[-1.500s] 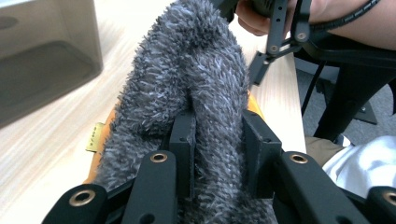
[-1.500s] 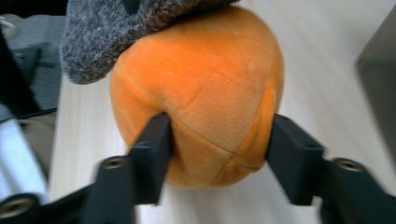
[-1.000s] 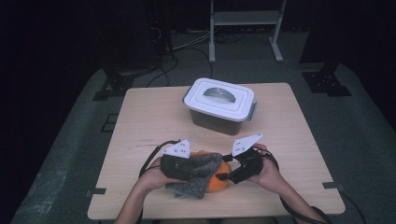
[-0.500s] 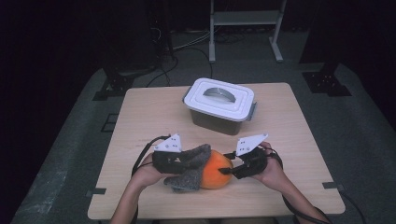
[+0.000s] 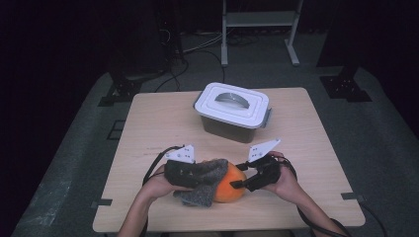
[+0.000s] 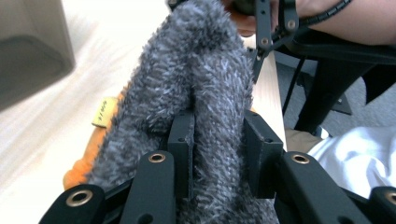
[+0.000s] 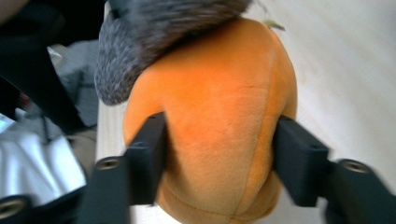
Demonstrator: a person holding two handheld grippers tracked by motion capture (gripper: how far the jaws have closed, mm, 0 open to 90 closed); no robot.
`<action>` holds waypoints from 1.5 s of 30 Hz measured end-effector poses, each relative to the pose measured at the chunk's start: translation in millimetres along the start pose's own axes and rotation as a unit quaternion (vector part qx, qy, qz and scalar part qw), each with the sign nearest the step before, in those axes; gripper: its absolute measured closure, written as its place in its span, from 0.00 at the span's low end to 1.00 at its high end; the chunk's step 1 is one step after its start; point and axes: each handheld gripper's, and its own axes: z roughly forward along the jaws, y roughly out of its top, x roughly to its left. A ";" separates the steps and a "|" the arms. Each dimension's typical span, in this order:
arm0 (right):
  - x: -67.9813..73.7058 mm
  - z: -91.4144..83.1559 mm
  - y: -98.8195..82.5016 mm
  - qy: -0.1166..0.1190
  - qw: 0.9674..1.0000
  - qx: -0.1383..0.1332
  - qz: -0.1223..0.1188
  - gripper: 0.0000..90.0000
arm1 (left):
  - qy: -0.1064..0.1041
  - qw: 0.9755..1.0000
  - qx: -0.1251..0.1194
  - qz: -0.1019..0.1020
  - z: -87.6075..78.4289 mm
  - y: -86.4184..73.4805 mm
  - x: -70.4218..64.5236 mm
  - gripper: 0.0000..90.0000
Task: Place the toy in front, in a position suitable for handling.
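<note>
Orange plush is coming into plainer sight now: a second ago the grey fuzzy cloth point(image 5: 203, 178) was lying over most of the orange toy point(image 5: 232, 186), and since then the left gripper point(image 5: 184, 173) has been drawing that cloth off toward the person's left, baring more of the round body. The white lidded box point(image 5: 232, 111) is standing untouched farther up the table point(image 5: 316, 148). To my eye the uncovering is well under way, though a flap of cloth is still resting on the toy's top.

Left gripper jaws are pinching narrowly on a thick fold of the grey cloth, which is bulging up between and beyond them. Right gripper point(image 5: 243, 181) jaws have just been opening a touch; they are sitting against both flanks of the orange toy, one on each side, steadying it. Toy and cloth are lying near the table's front edge, between the two hands.
</note>
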 end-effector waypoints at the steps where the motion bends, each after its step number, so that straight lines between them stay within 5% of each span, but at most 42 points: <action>1: 3.0 -1.3 1.8 -0.008 1.000 0.001 -0.017 0.52 | 0.004 1.000 -0.003 0.003 -1.6 2.1 -1.1 0.75; 7: 19.0 -5.0 12.7 -0.054 0.994 0.001 -0.099 0.54 | 0.038 0.999 -0.030 0.014 -13.0 12.5 -4.8 0.75; 10: 20.4 -3.3 13.9 -0.058 0.992 0.005 -0.110 0.52 | 0.044 0.999 -0.004 0.015 -9.1 8.4 -3.0 0.75; 16: -3.4 -8.9 1.8 -0.052 0.997 0.005 -0.054 0.47 | 0.042 0.998 0.046 -0.008 -4.8 -10.1 7.5 0.76; 21: -9.3 -12.2 0.8 -0.021 1.000 0.008 -0.008 0.32 | 0.025 0.999 0.037 -0.014 -3.3 -12.1 8.9 0.76; 25: -12.0 -8.1 -0.8 -0.012 1.000 -0.001 0.009 0.36 | 0.026 0.999 0.037 -0.008 -3.2 -8.6 6.9 0.76; 27: -5.5 -8.3 0.1 -0.027 0.999 -0.006 -0.018 0.47 | 0.030 0.999 0.031 -0.003 -5.5 -5.3 5.2 0.77; 32: 20.5 -0.8 10.0 -0.037 0.994 0.008 -0.107 0.55 | 0.030 0.999 0.000 0.022 -10.1 9.9 -5.2 0.78; 37: 30.0 3.5 13.3 -0.039 0.990 0.014 -0.137 0.51 | 0.032 0.999 0.004 0.038 -5.0 15.1 -11.7 0.81; 41: 17.0 -1.7 11.9 -0.019 0.997 0.005 -0.075 0.39 | 0.017 1.000 -0.001 0.010 2.1 1.3 -1.2 0.82; 45: 5.9 -7.9 10.5 -0.004 1.000 -0.008 -0.020 0.30 | 0.003 1.000 0.000 0.015 3.5 1.9 -3.2 0.81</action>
